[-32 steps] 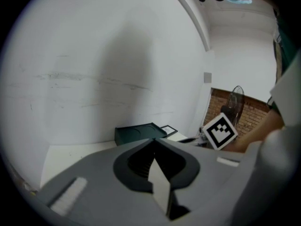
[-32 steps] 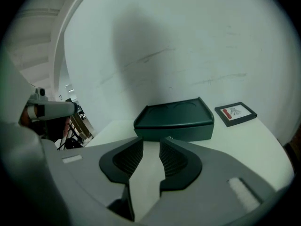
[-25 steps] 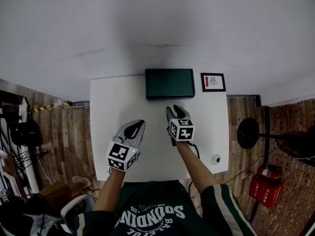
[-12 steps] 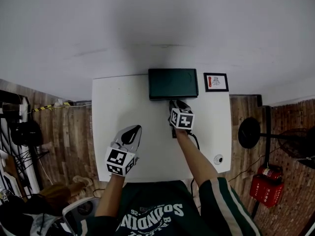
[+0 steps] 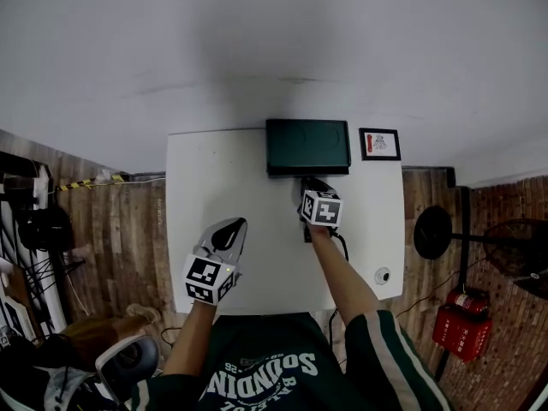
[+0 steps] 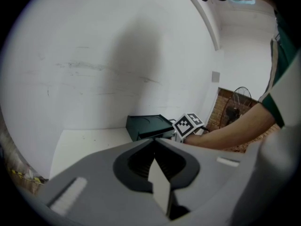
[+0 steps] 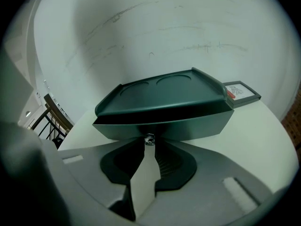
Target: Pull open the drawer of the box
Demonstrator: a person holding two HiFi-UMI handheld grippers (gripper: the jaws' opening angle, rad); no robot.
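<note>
- While the left claw (image 5: 231,226) has pulled back a little toward the near left of the table (image 5: 214,178), the right claw (image 5: 312,181) has gone from mid-table to the front of the box (image 5: 308,144) over the last second.
- Right gripper view: the right claw's jaws are closed in on the small metal knob (image 7: 149,138) at the centre of the drawer (image 7: 164,127) front. It reads as a pinch on the knob, though the contact is tight to judge.
- Drawer front looks flush with the box, so no pull yet. My read: approach done, grip made, a straight pull toward the person is what's left.
- Left claw: jaws pressed together on nothing, held above the table, well apart from the box.
- Box sits at the table's far edge, centre-right, against the wall.
- Writing: no label visible on the box. The framed card (image 5: 380,143) just beside it has a red mark, print too small to read. Shirt lettering (image 5: 265,375) shows upside-down and I can't read it reliably.
</note>
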